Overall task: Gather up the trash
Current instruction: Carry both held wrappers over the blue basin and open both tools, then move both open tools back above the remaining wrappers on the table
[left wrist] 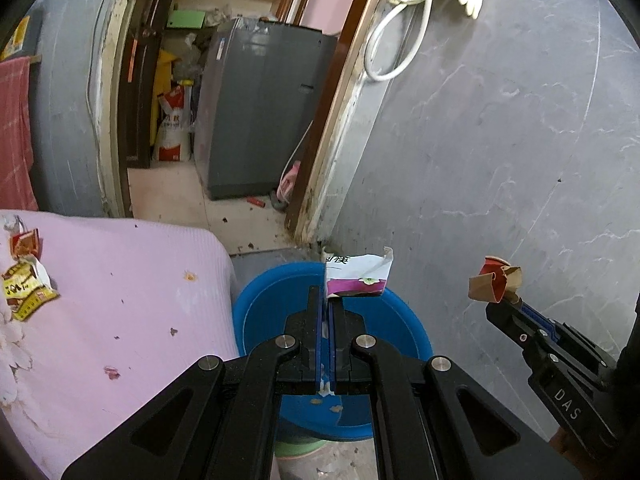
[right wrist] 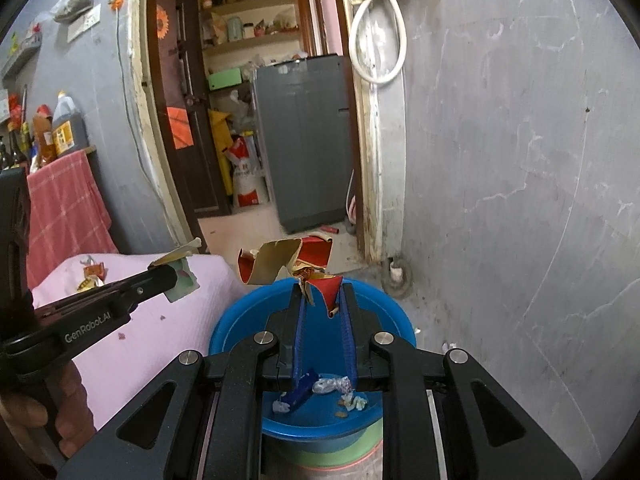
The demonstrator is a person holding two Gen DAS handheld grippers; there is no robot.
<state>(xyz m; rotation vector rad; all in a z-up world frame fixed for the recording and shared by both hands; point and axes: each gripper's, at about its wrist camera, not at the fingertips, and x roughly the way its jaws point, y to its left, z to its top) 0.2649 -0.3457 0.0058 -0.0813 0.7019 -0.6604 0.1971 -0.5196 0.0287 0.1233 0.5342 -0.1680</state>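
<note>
Below, we see a blue basin (left wrist: 256,312) beside the pink-covered bed (left wrist: 120,280); our left gripper (left wrist: 327,304) clamps a white-purple wrapper (left wrist: 356,276), our right gripper (right wrist: 324,300) crumpled red-brown packaging (right wrist: 288,260).

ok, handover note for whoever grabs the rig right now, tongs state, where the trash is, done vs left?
Left tongs: shut on a white and purple wrapper, held over the blue basin.
Right tongs: shut on a crumpled red and tan carton, also above the basin.
Done: several scraps already in the basin.
Left: drop both pieces, then fetch the two wrappers on the pink cloth.
</note>
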